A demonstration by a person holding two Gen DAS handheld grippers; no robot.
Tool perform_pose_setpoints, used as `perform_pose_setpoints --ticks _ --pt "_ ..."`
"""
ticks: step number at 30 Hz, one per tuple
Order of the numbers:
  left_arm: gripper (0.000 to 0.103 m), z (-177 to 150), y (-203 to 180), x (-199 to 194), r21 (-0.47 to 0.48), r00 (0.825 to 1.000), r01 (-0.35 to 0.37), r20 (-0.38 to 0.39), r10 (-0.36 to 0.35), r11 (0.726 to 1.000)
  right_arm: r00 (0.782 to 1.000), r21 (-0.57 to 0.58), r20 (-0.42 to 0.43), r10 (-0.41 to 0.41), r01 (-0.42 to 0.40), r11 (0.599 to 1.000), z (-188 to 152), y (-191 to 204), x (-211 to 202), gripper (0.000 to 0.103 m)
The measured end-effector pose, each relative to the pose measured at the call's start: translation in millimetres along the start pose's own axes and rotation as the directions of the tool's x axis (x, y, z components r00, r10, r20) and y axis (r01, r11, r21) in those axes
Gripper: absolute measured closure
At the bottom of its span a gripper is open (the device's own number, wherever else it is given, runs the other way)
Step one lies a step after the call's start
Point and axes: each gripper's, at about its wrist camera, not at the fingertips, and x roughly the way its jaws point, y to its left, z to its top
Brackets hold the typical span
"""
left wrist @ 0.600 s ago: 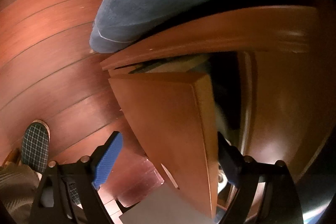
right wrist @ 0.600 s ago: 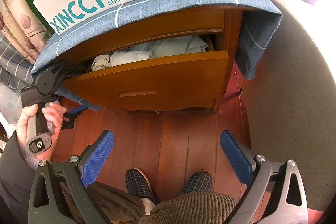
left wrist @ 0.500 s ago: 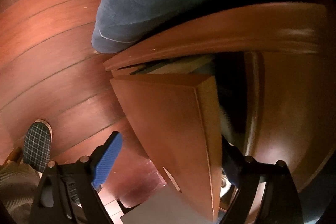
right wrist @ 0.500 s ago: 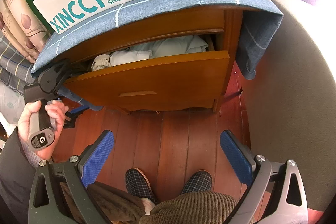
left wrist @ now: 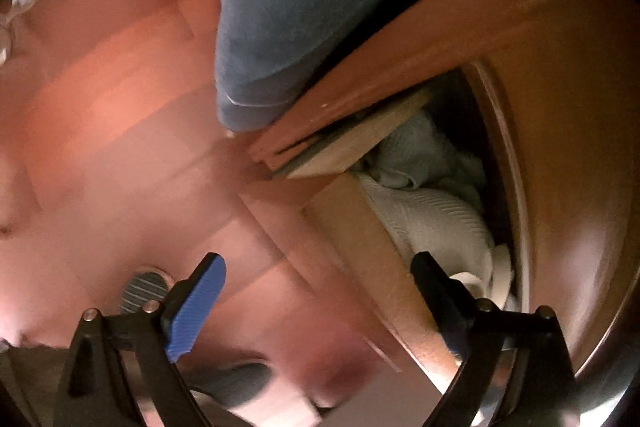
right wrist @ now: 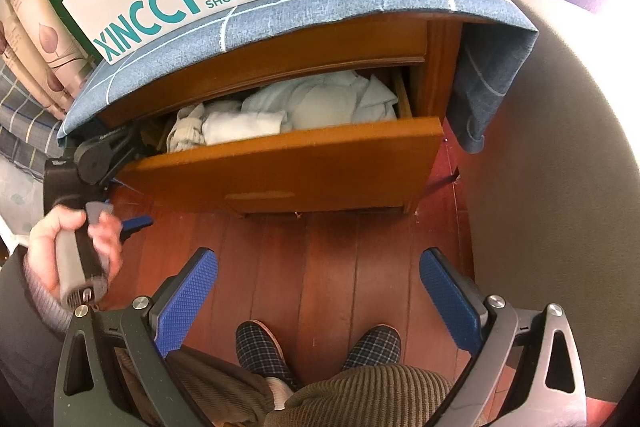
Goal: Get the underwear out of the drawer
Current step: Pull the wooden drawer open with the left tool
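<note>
The step in hand appears to be access: the orange-brown wooden drawer [right wrist: 288, 167] stands partly pulled out of the nightstand, and no garment is gripped. Nearest, the right gripper [right wrist: 318, 301] hovers over the red-brown plank floor [right wrist: 320, 247], near the drawer front, jaws wide and empty. At the drawer's left corner the left gripper [left wrist: 316, 301] straddles the front panel, jaws wide, one finger inside above the cloth, clamping nothing. The next move likely calls for lowering one gripper into the opening and closing on fabric. Farther in, the pale blue and white folded underwear [right wrist: 304, 107] lies bunched inside the drawer, soft and crumpled, beneath the blue checked cloth-covered top [right wrist: 320, 11].
</note>
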Motion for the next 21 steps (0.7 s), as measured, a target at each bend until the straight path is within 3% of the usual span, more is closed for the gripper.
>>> perform_pose_setpoints --ticks 7,9,16,21 --pt "0.001 -15 16 -12 0.131 0.997 -0.069 -0.027 0.073 0.989 1.000 0.003 -0.020 -0.011 0.011 1.000 -1 1 -2 0.003" --pt "0.001 -17 21 -14 0.151 0.994 -0.083 -0.053 0.092 0.985 1.000 -0.014 0.024 -0.017 0.017 1.000 -2 3 -6 0.003" --pt "0.000 -2 5 -33 0.239 0.983 -0.143 -0.081 0.166 0.960 1.000 -0.008 0.019 -0.022 0.022 1.000 1 2 -8 0.003" --pt "0.000 -9 2 -40 0.289 0.973 -0.183 -0.085 0.216 0.940 1.000 0.000 -0.003 -0.018 0.018 1.000 3 0 -6 0.003"
